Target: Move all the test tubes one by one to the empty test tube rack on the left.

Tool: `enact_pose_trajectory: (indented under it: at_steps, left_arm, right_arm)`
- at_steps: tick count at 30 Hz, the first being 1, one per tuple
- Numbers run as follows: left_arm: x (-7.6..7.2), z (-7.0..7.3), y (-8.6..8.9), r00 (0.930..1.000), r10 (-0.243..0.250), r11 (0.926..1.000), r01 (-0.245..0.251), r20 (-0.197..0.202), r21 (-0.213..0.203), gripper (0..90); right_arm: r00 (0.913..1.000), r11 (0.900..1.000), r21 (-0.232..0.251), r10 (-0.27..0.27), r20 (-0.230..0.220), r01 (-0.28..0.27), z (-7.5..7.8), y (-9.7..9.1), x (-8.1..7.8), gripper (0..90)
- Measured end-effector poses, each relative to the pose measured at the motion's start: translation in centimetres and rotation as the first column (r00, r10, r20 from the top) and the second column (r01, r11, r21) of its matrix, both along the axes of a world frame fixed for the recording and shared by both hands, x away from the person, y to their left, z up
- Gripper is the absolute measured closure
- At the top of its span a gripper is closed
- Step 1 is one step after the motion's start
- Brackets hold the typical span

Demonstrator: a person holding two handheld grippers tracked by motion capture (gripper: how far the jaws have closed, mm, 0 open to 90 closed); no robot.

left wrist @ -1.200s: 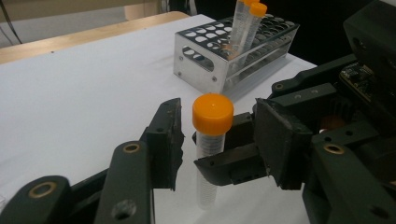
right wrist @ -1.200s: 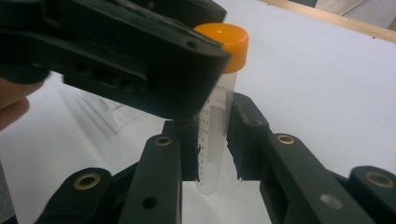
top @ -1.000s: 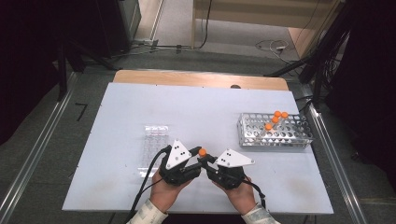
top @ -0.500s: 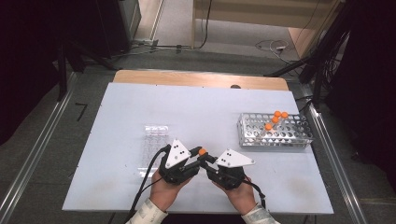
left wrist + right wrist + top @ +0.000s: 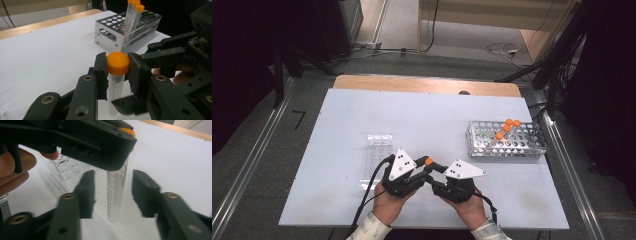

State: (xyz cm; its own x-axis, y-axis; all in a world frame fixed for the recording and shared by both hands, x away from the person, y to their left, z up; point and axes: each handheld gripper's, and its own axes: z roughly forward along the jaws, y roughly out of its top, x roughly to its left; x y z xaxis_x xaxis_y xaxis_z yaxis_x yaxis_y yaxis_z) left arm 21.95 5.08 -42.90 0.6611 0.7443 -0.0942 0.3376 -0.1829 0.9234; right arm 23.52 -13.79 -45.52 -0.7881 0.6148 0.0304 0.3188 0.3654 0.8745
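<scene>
While the left gripper clamps the orange cap of a clear graduated centrifuge tube, the tube hangs upright between both hands, above the near middle of the white table. The right gripper stands released: its jaws have just been opening, and the tube's lower body sits between them with a gap on each side, untouched.

Metal tube rack: far right of the table, well apart from the hands, holding three orange-capped tubes that lean in its holes.

Clear plastic well plate: flat on the table, just beyond the left hand.

Right hand: near edge, beside the left.
</scene>
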Motion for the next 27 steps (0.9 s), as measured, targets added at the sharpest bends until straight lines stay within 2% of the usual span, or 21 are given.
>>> enact_pose_trajectory:
  at_steps: [2,3,4,5,10,14,15,20,27]
  left_arm:
    - [0.2,0.1,0.2,1.0000,0.003,1.0000,-0.003,-0.003,-0.006,70.5]
    - [0.4,0.3,0.4,0.9999,0.008,0.9999,-0.008,-0.010,-0.012,70.5]
    - [0.5,0.4,0.6,0.9998,0.012,0.9999,-0.012,-0.014,-0.011,70.5]
    - [0.5,0.4,0.6,0.9998,0.012,0.9999,-0.012,-0.014,-0.011,70.5]
    - [1.1,0.7,1.1,0.9991,0.026,0.9995,-0.027,-0.032,-0.018,70.5]
    - [1.7,0.7,1.5,0.9985,0.043,0.9989,-0.044,-0.035,-0.018,70.5]
    - [1.8,0.8,1.6,0.9983,0.047,0.9987,-0.048,-0.035,-0.018,70.5]
    - [2.5,1.0,2.3,0.9971,0.069,0.9974,-0.070,-0.031,-0.020,70.5]
    - [3.1,1.3,3.1,0.9950,0.096,0.9950,-0.097,-0.025,-0.024,70.5]
  right_arm:
    - [1.0000,1.0000,-0.001,-0.002,0.001,0.002,0.0,0.0,0.0,42.3]
    - [1.0000,1.0000,0.000,-0.007,0.002,0.007,0.1,-0.2,0.0,36.0]
    - [0.9999,0.9999,0.001,-0.012,0.004,0.012,0.1,-0.3,0.1,33.4]
    - [0.9999,0.9999,0.001,-0.012,0.004,0.012,0.1,-0.3,0.1,33.4]
    - [0.9986,0.9990,-0.021,-0.039,-0.034,0.039,-0.3,-0.8,0.5,17.8]
    - [0.9972,0.9972,-0.037,-0.066,-0.036,0.065,-0.3,-0.9,0.5,11.5]
    - [0.9961,0.9967,-0.040,-0.073,-0.049,0.071,-0.3,-1.0,0.6,10.0]
    - [0.9927,0.9948,-0.048,-0.094,-0.076,0.090,-0.6,-1.9,0.9,8.7]
    - [0.9929,0.9954,-0.049,-0.086,-0.081,0.083,-0.7,-3.0,0.8,8.7]
